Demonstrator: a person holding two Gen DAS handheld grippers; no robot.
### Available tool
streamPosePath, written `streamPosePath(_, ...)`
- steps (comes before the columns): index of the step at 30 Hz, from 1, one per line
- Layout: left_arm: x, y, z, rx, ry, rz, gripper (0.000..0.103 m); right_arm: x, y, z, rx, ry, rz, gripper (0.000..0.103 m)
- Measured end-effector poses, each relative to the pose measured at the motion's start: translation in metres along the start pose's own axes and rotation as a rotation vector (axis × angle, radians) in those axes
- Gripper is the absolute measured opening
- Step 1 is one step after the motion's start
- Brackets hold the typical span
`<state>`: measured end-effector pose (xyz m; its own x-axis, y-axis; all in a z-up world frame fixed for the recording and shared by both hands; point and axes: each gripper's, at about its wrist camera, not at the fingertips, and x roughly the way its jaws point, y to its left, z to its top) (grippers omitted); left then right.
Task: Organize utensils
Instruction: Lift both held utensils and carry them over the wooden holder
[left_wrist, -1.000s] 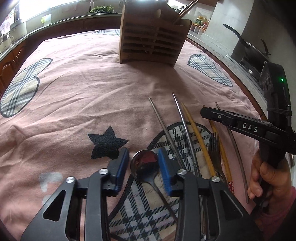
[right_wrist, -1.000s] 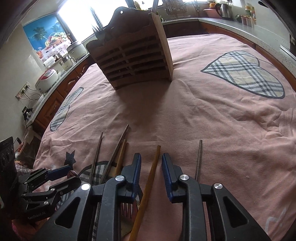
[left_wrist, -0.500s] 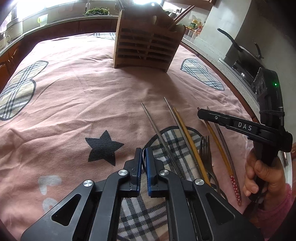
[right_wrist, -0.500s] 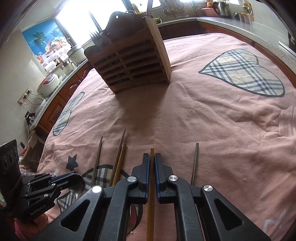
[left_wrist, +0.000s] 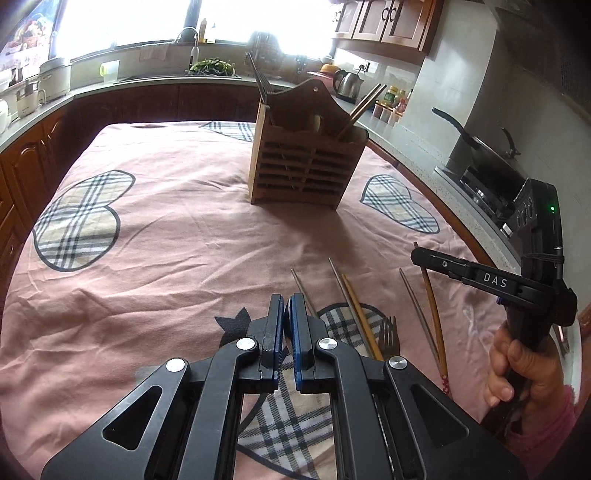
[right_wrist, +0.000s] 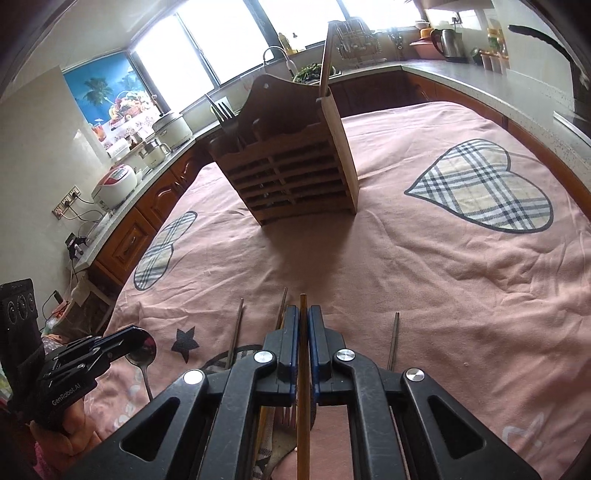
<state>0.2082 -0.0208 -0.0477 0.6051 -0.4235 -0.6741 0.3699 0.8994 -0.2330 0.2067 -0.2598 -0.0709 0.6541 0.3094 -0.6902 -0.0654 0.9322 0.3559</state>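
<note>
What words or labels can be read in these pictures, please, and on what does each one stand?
"DAS": white letters on the side of the right tool, left wrist view.
"GenRobot.AI": side of the left tool, right wrist view.
Jar and bottle labels on the counter: too small to read.

Left wrist view: camera rides behind the left hand-held gripper (left_wrist: 284, 299), angled forward and down over the tabletop (left_wrist: 177, 258), close to the cloth. It faces the wooden utensil holder (left_wrist: 306, 166) across the way; right hand-held gripper (left_wrist: 417, 254) enters at its right edge.

Right wrist view: same low, forward-tilted stance behind its own fingers. Left hand-held gripper (right_wrist: 142, 334) shows lower left. Both views share holder and cloth.
</note>
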Motion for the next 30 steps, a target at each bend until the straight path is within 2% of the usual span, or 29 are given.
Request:
streamPosePath(12, -0.039, 0.010, 0.018, -0.064, -0.148, 0.076, 0.003, -0.036, 0.017, 0.013, -0.017, -0.112, 0.030, 0.005)
streamPosePath(30, -0.068, 0.016, 0.068, -0.118, -0.316, 0.149, 0.003, -0.087, 0.024, 0.050, -0.024, -0.293, 0.058, 0.005)
